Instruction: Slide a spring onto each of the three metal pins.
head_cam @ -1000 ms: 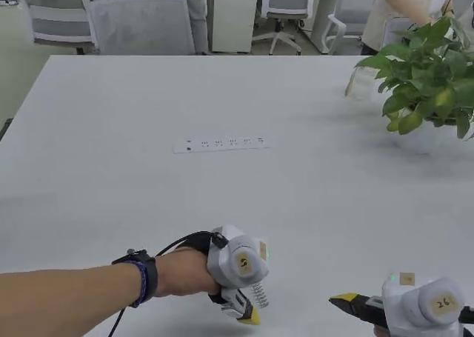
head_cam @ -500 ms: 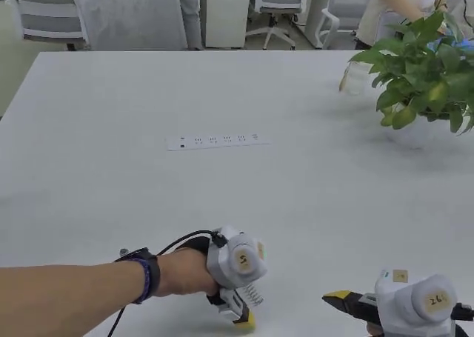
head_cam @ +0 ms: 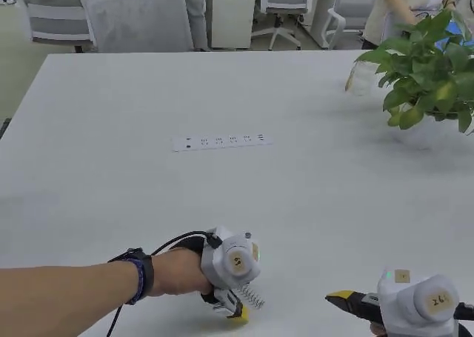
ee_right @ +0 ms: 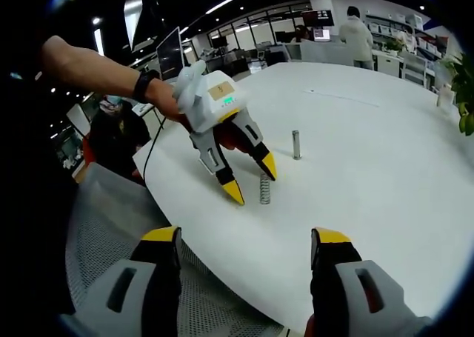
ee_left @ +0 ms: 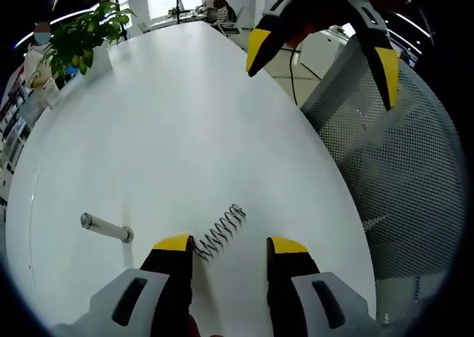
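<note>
A small metal spring [ee_left: 220,232] rests on the white table [head_cam: 148,189] just ahead of the gap between my left gripper's [ee_left: 230,244] open jaws. The head view shows that spring [head_cam: 250,298] slanting beside the left gripper [head_cam: 235,309] near the table's front edge. One short metal pin [ee_right: 296,144] stands upright on the table a little beyond the spring [ee_right: 264,189]; this pin [ee_left: 107,228] is off to the left in the left gripper view. My right gripper [ee_right: 246,237] is open with nothing between its jaws, off the table's near edge, facing the left gripper [ee_right: 250,178].
A white power strip [head_cam: 217,141] lies mid-table. A potted plant [head_cam: 429,63] stands at the far right with a clear cup [head_cam: 361,78] beside it. Grey office chairs [head_cam: 141,22] line the far side. A mesh chair [ee_left: 385,167] sits below the near edge.
The left gripper has dropped slightly toward the table's front edge, and the spring beside it leans more than before. The right gripper has hardly moved.
</note>
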Demonstrator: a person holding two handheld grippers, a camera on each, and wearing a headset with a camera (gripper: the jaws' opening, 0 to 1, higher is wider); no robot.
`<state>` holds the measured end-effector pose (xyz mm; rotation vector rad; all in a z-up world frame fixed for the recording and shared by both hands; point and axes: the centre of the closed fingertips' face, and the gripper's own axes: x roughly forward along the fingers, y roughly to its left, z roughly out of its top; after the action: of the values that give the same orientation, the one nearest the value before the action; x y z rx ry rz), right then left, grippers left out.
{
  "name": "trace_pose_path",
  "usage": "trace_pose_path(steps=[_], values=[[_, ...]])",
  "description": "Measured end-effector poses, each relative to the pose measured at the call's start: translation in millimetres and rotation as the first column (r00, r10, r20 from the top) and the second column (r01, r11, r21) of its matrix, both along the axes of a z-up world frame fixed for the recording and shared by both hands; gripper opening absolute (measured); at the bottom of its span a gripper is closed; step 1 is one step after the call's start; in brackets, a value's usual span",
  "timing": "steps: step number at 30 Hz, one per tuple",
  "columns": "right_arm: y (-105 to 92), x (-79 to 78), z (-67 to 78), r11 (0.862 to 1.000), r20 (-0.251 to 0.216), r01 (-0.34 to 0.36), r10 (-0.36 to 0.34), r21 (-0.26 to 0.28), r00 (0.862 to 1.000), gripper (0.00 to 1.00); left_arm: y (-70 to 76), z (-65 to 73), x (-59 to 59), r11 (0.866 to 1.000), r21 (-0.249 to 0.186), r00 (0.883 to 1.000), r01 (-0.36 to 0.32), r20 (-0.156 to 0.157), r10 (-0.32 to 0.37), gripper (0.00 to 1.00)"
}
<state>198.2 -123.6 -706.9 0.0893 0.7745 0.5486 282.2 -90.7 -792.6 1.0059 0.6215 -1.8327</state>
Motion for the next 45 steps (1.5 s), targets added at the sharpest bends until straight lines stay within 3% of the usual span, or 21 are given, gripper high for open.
trace_pose_path(steps=[7, 15, 17, 21, 32, 40, 45], values=[[0.0, -1.0, -0.3, 1.0, -0.002, -0.001, 0.001, -0.002, 1.0, 0.7, 3.6, 0.8, -0.2, 1.0, -0.004, 1.0, 0.001, 0.001, -0.001, 0.19], [1.4, -2.4, -1.4, 1.0, -0.005, -0.007, 0.007, -0.005, 1.0, 0.69, 4.3, -0.6, 0.9, 0.999, -0.011, 0.999, -0.046, -0.007, 0.046, 0.12], [1.7, -2.2, -0.9, 1.0, -0.005, -0.008, 0.008, -0.006, 1.0, 0.69, 5.6, -0.2, 1.1, 0.999, -0.008, 0.999, -0.051, -0.003, 0.051, 0.04], [1.8, -0.8, 0.0, 1.0, -0.003, -0.011, 0.011, -0.008, 1.0, 0.69, 7.3, -0.9, -0.2, 0.996, -0.004, 0.995, -0.091, -0.03, 0.091, 0.02], [5.1, -0.4, -2.1, 1.0, -0.007, -0.019, 0.019, -0.005, 1.0, 0.69, 16.9, -0.5, -1.6, 0.99, 0.007, 0.989, -0.14, -0.048, 0.14, 0.02], [8.4, 0.4, -5.8, 1.0, -0.009, -0.019, 0.019, 0.004, 1.0, 0.68, 28.9, 4.9, -1.3, 0.982, -0.019, 0.981, -0.186, -0.068, 0.184, 0.02], [11.1, 1.4, -6.6, 1.0, -0.011, -0.021, 0.021, 0.014, 1.0, 0.67, 34.2, 11.0, 2.9, 0.972, -0.043, 0.969, -0.233, -0.093, 0.228, 0.02]])
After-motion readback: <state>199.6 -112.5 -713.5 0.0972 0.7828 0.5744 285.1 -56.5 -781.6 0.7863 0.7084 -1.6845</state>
